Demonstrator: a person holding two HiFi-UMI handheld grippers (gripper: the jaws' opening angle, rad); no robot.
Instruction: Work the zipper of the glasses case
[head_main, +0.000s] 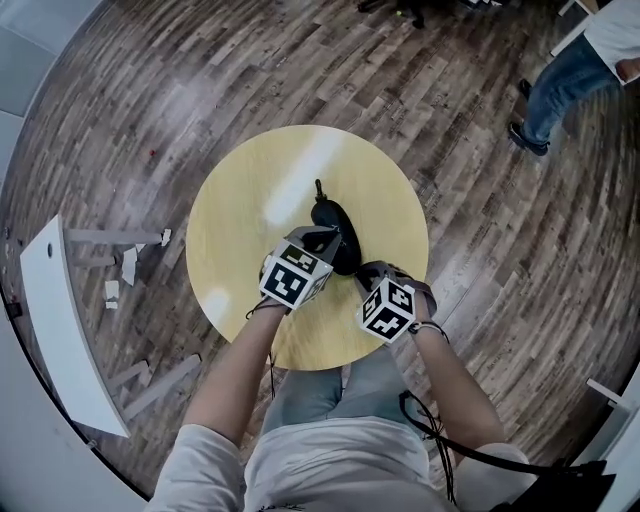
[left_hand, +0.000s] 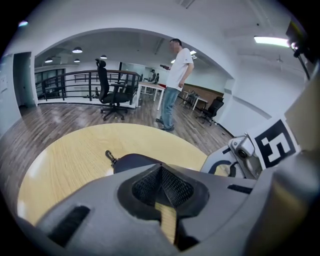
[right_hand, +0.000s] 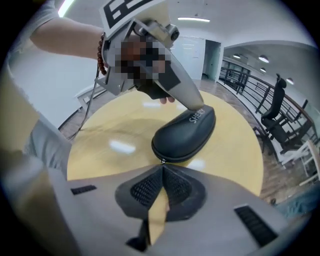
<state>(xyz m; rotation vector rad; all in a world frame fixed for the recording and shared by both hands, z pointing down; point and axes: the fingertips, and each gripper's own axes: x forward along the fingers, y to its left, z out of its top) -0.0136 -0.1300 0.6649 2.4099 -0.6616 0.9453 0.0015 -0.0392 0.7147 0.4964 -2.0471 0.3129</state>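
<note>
Glasses case (right_hand: 185, 132), black, hard-shell, oval, lies flat near the centre of the round yellow surface (head_main: 240, 210), zipper seam running round its edge, white lettering (right_hand: 197, 116) on the top at the far end. Right gripper (right_hand: 162, 167): jaws pressed together, tip right at the near end of the case on the seam line, with a small bright zipper pull (right_hand: 163, 161) pinched at the very tip; the case stretches away from this gripper along its line of sight. Left gripper (left_hand: 161, 170): jaws closed on each other, nothing between the pads. In the right gripper view its closed tip comes down from above and touches the top of the case at the far end, beside the lettering. In the left gripper view the case shows just past the jaws, partly hidden by them. Snap hook (left_hand: 110, 156), dark, sticks out from the case's end away from the person and rests on the surface. Head view: both grippers sit close together over the case, left one on it, right one at its near-right end, marker cubes toward the person. Background: wood-plank floor (head_main: 150, 90), an office chair (left_hand: 112, 92), a standing person (left_hand: 176, 75) well away from the surface.
</note>
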